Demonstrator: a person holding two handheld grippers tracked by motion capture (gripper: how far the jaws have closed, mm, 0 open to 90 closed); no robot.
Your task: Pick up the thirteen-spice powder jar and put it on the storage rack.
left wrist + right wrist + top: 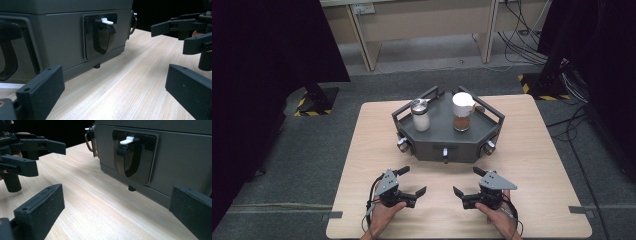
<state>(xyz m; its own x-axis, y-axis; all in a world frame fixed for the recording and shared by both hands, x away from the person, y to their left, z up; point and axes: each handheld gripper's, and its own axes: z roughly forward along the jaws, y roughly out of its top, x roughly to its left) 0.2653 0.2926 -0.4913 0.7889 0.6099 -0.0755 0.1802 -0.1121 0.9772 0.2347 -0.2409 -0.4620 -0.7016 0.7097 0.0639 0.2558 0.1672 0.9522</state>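
Jaws are gaping wide on both the left gripper [410,182] and right gripper [466,182], sitting empty just in front of the grey tray [447,145]. I'm guessing a clumsy reach is bumping that tray and tipping the white-capped jar [462,112] or shaker [420,114] standing on it.

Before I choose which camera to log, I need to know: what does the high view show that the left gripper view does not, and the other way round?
The high view alone shows the top of the grey tray, carrying a white-filled jar and a brown-filled jar, plus the person's hands and the floor. The left gripper view alone shows, close up, a black recessed latch with a white tab on the tray's side wall. Both show the wooden table, the tray, and the left tongs and right tongs, open and holding nothing.
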